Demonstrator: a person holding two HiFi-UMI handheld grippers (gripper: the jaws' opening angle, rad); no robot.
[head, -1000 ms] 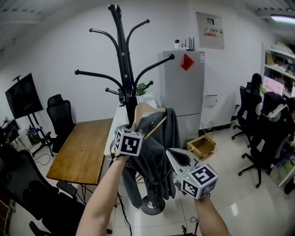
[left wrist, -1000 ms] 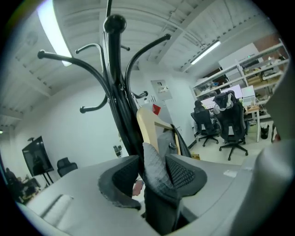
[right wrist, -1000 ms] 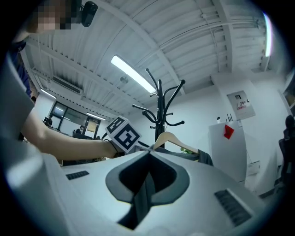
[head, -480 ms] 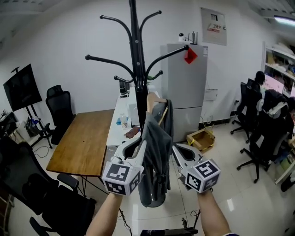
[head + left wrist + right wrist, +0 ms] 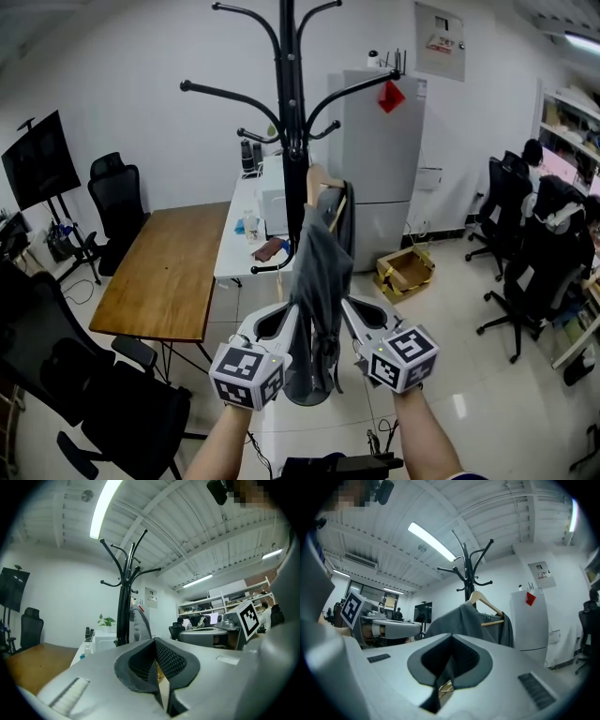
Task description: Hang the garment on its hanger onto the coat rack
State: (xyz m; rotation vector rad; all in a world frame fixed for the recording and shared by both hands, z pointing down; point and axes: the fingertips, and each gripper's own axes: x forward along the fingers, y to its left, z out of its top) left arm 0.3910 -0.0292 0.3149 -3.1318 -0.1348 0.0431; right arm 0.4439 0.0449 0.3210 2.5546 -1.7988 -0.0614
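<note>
Left gripper (image 5: 156,660): jaws together, pads meeting along a single seam, nothing between them. Right gripper (image 5: 449,656): jaws likewise closed on each other and empty. In the head view the two grippers stand side by side, tips pointing forward, and the lower part of the grey garment (image 5: 320,272) hangs in the gap between them; whether either tip touches the cloth cannot be told. The garment sits on a wooden hanger (image 5: 321,180), ahead of and above both sets of jaws. The hanger lies against the pole of the black coat rack (image 5: 292,141), whose curved arms spread higher up. Beyond the rack stands a grey refrigerator (image 5: 380,173). To the left of the jaws is a wooden table (image 5: 161,281); to the right, an open cardboard box (image 5: 405,272) on the floor.
</note>
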